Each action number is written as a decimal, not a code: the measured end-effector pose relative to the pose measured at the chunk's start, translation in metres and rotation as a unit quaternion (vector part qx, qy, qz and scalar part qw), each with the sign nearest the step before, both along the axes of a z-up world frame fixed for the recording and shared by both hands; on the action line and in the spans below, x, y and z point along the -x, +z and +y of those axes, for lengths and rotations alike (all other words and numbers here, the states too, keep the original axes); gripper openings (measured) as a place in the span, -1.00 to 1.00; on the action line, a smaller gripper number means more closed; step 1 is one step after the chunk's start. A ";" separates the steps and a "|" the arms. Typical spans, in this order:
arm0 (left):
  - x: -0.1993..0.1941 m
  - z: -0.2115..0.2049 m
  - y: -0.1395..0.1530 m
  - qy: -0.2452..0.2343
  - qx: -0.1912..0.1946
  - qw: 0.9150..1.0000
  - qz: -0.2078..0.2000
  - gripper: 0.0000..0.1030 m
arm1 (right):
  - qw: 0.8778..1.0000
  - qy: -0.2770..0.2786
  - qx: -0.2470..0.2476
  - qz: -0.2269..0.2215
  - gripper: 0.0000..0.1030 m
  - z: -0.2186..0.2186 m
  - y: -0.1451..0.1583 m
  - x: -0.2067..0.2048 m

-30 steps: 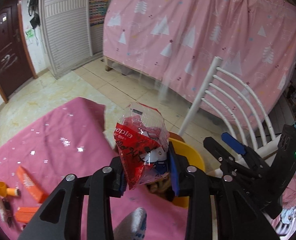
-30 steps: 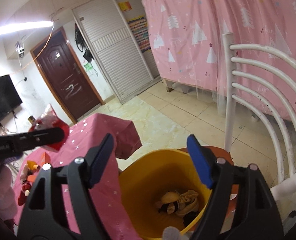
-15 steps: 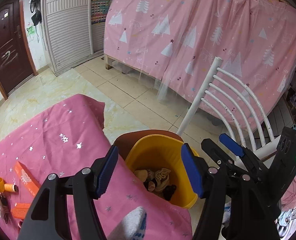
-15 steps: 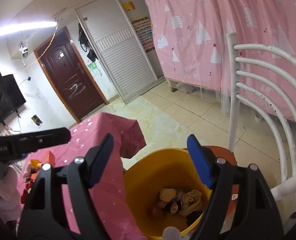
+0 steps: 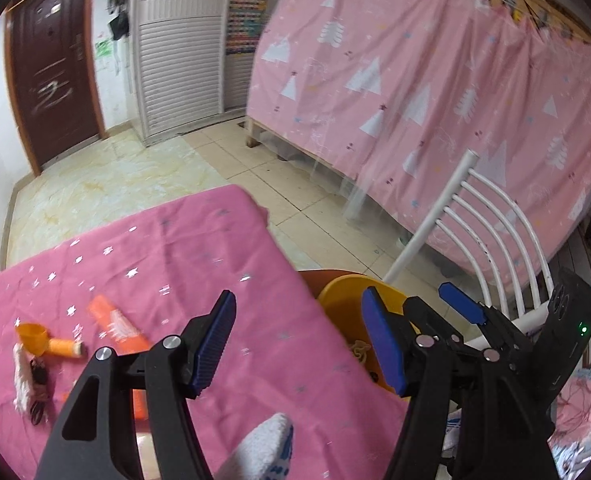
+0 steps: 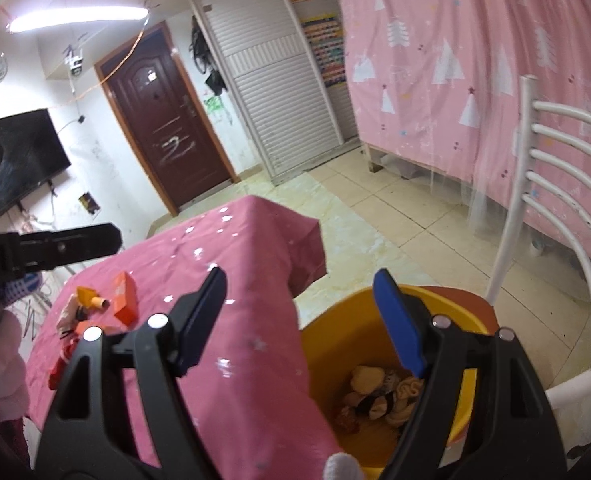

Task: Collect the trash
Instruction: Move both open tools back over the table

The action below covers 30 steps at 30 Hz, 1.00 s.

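Filling the far right of both views, a pink curtain (image 5: 435, 92) printed with white trees hangs to the floor. A dark brown door (image 6: 167, 128) stands at far left, pale scribbles on it, not readable. A white slatted chair back (image 5: 491, 232) rises at right.

A pink tablecloth (image 5: 175, 264) with silver stars covers the table, near and left. Just beside its right edge sits the yellow bin (image 6: 323, 364), on a brown seat, mouth up. Crumpled trash (image 6: 379, 396) lies in its bottom: tan, dark and reddish scraps, no lettering legible.

Left gripper (image 5: 299, 340): jaws apart, blue pads clear, nothing between them, held over the table's right edge with the bin rim behind its right finger. Right gripper (image 6: 303, 320): jaws likewise spread and empty, its right finger over the bin's mouth, its left finger over the cloth.

Remaining items on the cloth, left side. An orange box (image 5: 115, 326) lies flat, long axis running from near right to far left; white print on its top face, too blurred to read. A small orange funnel-shaped piece (image 5: 47, 340) lies on its side, wide mouth left, narrow stem pointing right, long axis left-right. A white strip with dark bits (image 5: 29, 380) lies nearest the left edge, long axis near-far.
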<state>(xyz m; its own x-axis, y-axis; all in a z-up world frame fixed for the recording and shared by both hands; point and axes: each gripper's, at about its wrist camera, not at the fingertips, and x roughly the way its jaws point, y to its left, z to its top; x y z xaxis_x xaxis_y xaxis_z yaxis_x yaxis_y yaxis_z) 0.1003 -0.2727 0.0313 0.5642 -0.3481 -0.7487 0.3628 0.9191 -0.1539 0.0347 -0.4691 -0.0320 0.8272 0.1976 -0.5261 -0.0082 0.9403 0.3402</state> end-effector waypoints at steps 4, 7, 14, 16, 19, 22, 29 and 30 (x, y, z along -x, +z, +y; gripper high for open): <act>0.000 0.031 0.002 0.028 0.000 1.000 -0.006 0.12 | 0.999 0.029 0.014 0.005 0.42 0.030 0.005 -0.010; -0.001 0.055 0.004 0.050 0.000 0.999 -0.009 0.15 | 0.999 0.047 0.022 0.007 0.42 0.049 0.007 -0.018; -0.003 0.112 0.006 0.103 -0.014 0.994 -0.022 0.26 | 0.995 0.090 0.044 0.015 0.42 0.098 0.011 -0.034; -0.004 0.128 0.005 0.117 -0.016 0.993 -0.022 0.28 | 0.994 0.100 0.049 0.017 0.42 0.109 0.012 -0.036; -0.008 0.153 0.001 0.135 -0.020 0.990 -0.019 0.30 | 0.992 0.114 0.057 0.019 0.42 0.127 0.014 -0.042; -0.011 0.177 -0.003 0.152 -0.024 0.988 -0.015 0.30 | 0.990 0.124 0.064 0.021 0.42 0.140 0.014 -0.045; -0.017 0.224 -0.018 0.181 -0.026 0.983 0.001 0.32 | 0.985 0.148 0.082 0.028 0.42 0.174 0.014 -0.051; -0.017 0.229 -0.021 0.183 -0.027 0.983 0.003 0.32 | 0.985 0.150 0.084 0.029 0.42 0.177 0.014 -0.052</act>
<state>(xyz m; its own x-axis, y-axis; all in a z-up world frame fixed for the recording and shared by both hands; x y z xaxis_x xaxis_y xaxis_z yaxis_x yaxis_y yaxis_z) 0.1177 -0.0440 0.0106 0.6395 -0.0822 -0.7644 0.0048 0.9947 -0.1030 0.0863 -0.2920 -0.0182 0.7124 0.3355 -0.6164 -0.2802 0.9412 0.1885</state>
